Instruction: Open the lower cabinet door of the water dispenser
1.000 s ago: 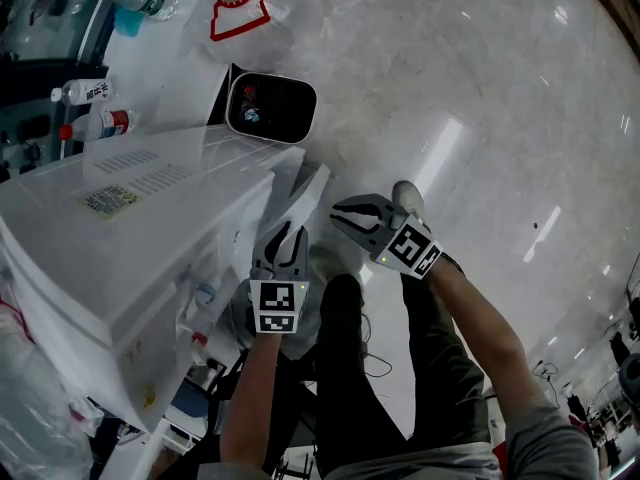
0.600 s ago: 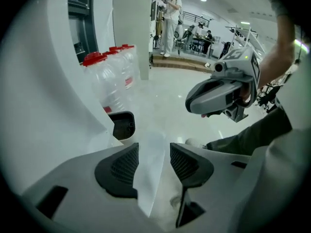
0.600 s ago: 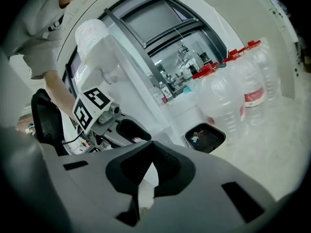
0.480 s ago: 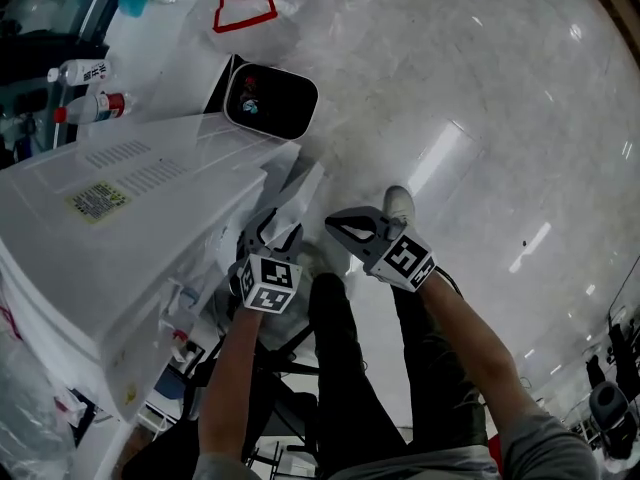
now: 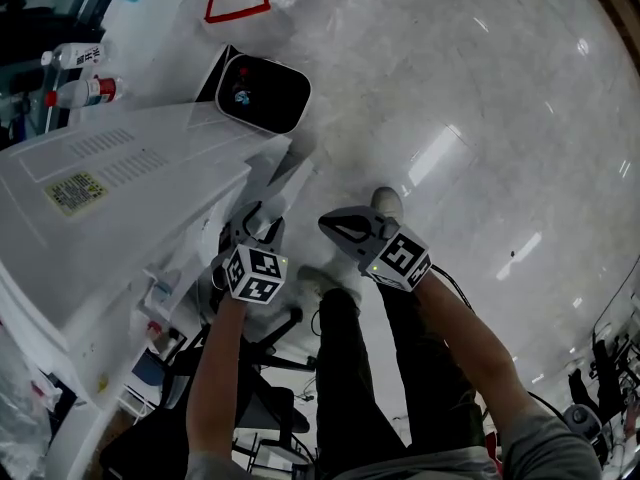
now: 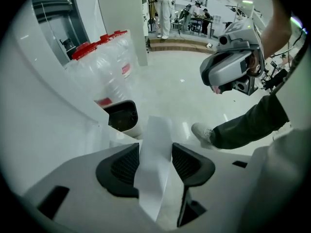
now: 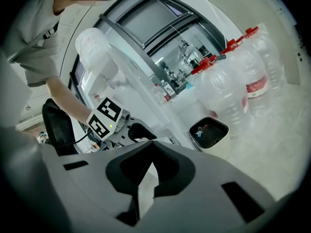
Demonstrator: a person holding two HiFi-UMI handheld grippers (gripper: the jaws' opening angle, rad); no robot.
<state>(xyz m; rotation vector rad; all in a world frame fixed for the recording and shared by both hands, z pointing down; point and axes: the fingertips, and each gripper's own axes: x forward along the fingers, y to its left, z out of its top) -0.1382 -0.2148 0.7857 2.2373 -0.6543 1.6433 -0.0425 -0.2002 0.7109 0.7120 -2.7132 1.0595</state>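
Door stands inside left tool (jaws just opened).

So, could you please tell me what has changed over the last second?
The left gripper has tipped down and sunk beside the water dispenser. Its jaws have just been opening and now straddle the edge of the cabinet door without pressing it. The right gripper closed its jaws on nothing and stayed roughly where it was.

Bin nr red-capped jugs, 2 sm bottles.
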